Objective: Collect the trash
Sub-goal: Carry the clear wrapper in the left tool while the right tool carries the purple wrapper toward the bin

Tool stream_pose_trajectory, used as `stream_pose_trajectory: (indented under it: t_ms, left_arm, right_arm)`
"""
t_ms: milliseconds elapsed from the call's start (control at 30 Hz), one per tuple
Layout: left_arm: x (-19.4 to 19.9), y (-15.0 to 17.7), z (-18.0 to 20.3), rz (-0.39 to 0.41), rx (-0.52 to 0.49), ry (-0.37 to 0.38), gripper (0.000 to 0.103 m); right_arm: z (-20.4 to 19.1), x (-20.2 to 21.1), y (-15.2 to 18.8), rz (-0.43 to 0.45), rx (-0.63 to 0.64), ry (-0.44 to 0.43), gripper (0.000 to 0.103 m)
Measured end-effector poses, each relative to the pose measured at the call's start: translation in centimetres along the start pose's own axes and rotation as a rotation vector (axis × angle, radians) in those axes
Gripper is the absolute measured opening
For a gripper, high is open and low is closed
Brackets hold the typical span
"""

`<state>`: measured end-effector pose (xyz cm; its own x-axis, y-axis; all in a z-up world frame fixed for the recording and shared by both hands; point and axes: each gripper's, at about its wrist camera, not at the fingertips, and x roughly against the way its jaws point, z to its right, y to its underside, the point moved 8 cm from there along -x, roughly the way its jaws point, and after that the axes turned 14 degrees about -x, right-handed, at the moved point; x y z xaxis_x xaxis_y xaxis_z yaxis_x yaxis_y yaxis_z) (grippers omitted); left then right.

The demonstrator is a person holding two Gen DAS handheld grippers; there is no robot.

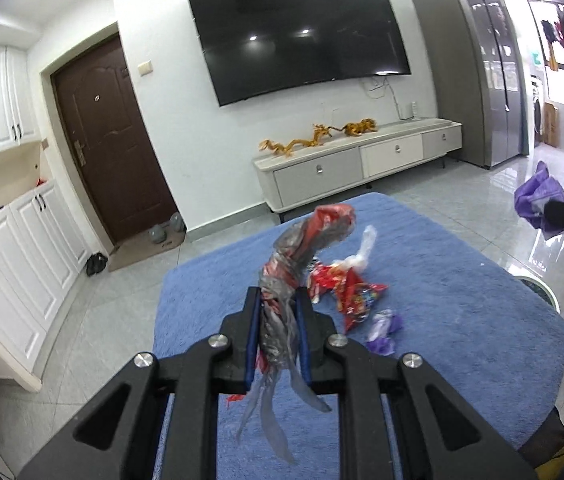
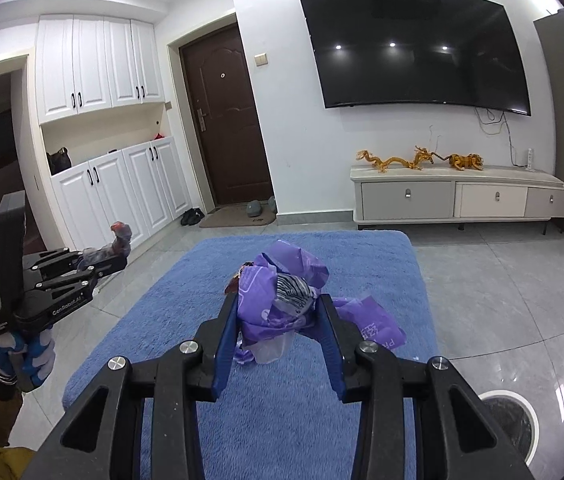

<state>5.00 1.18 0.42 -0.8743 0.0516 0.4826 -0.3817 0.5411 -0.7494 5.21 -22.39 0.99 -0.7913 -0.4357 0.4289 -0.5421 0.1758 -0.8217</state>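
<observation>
Trash half gathered: my left hand-held gripper point(image 1: 278, 300) pinches a red-and-grey wrapper point(image 1: 305, 240), my right hand-held gripper point(image 2: 278, 312) grasps purple packaging point(image 2: 278, 284) (red scraps point(image 1: 345, 288) remain mid-desk point(image 1: 461, 320)).

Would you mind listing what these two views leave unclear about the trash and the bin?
- Bin: cut off by the right gripper in the right view; contents too dark.
- Purple wrapper: print crumpled, unreadable.
- Red wrappers on the blue mat: partly hidden behind the left gripper's twisted wad, left view.
</observation>
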Motion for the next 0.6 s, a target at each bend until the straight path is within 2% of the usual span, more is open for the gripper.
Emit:
stream_pose_trajectory:
  t_ms: [267, 600]
  left_arm:
    - [1.4, -2.7, 3.9, 0.037, -0.088, 0.015, 0.016]
    - [0.1, -5.8, 9.7, 0.046, -0.196, 0.071, 0.016]
  right_arm:
    - [1.8, 3.3, -0.1, 0.073, -0.026, 0.017, 0.036]
    - [6.1, 5.7, 0.0, 0.131, -0.087, 0.055, 0.036]
